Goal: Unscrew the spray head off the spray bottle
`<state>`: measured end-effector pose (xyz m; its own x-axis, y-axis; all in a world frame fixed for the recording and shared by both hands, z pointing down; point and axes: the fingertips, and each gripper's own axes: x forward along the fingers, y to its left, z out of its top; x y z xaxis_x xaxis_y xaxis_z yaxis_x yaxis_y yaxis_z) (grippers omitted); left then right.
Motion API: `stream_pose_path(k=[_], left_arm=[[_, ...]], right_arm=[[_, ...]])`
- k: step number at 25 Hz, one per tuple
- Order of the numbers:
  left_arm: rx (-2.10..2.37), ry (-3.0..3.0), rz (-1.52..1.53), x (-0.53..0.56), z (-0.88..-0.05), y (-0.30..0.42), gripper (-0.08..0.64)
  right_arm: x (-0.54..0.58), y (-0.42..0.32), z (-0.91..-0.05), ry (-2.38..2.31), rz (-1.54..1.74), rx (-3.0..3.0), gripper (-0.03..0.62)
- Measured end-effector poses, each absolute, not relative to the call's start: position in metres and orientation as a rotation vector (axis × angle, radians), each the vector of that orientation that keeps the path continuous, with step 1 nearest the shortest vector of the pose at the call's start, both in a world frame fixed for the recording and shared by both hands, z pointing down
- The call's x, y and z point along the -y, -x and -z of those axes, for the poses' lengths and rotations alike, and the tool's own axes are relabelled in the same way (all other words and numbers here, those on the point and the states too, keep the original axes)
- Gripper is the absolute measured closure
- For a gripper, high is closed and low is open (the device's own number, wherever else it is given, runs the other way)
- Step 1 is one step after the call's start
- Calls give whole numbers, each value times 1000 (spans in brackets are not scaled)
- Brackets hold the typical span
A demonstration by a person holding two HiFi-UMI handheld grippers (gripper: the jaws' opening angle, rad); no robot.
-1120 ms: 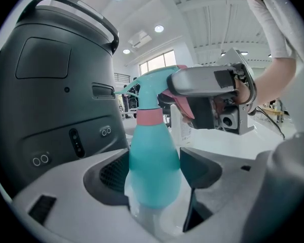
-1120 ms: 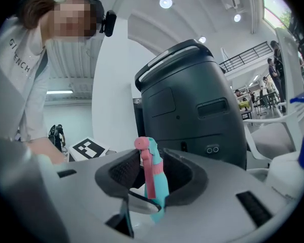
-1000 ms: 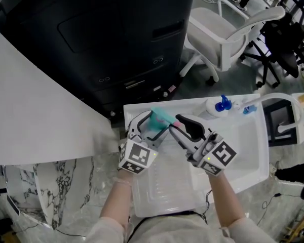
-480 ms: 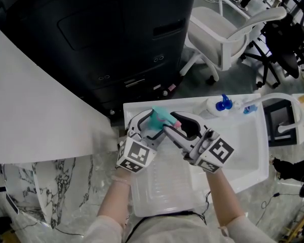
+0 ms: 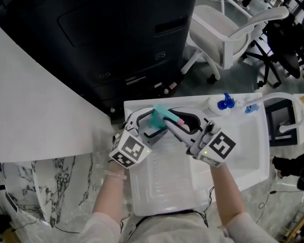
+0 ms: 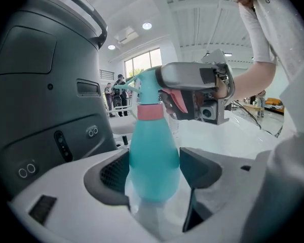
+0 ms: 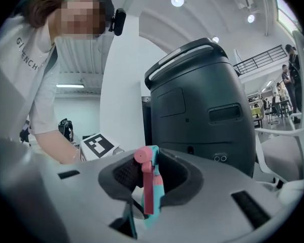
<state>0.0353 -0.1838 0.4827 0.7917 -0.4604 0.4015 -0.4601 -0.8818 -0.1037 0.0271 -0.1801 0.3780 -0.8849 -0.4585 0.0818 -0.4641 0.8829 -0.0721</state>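
Gripping a teal plastic spray bottle (image 5: pixel 158 114) at both ends, aloft over a white counter (image 5: pixel 243 172).
Head view: left tool (image 5: pixel 151 121) clamped on the body, right tool (image 5: pixel 176 121) at the teal spray head with pink trigger (image 5: pixel 167 116). Left gripper view: pads pressed to the bottle's belly, pink collar (image 6: pixel 150 112) above. Right gripper view: jaws just narrowed, closed onto the spray head.

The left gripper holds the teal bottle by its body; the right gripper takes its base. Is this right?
Not the base: the right gripper, whose jaws have just been closing, grips the spray head, as the right gripper view shows. The rest is right.
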Motion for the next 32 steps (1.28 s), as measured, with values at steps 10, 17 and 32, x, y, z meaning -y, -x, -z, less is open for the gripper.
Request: stream_pose_path(k=[10, 17, 32], left_arm=[[-734, 2923, 713, 188, -484, -34, 244], [-1116, 2763, 687, 194, -483, -40, 218], [-714, 2879, 737, 191, -480, -41, 238]], right_arm=[[187, -27, -378, -631, -166, 2999, 515], [184, -23, -375, -821, -144, 3006, 513], [185, -33, -377, -680, -207, 3003, 511]])
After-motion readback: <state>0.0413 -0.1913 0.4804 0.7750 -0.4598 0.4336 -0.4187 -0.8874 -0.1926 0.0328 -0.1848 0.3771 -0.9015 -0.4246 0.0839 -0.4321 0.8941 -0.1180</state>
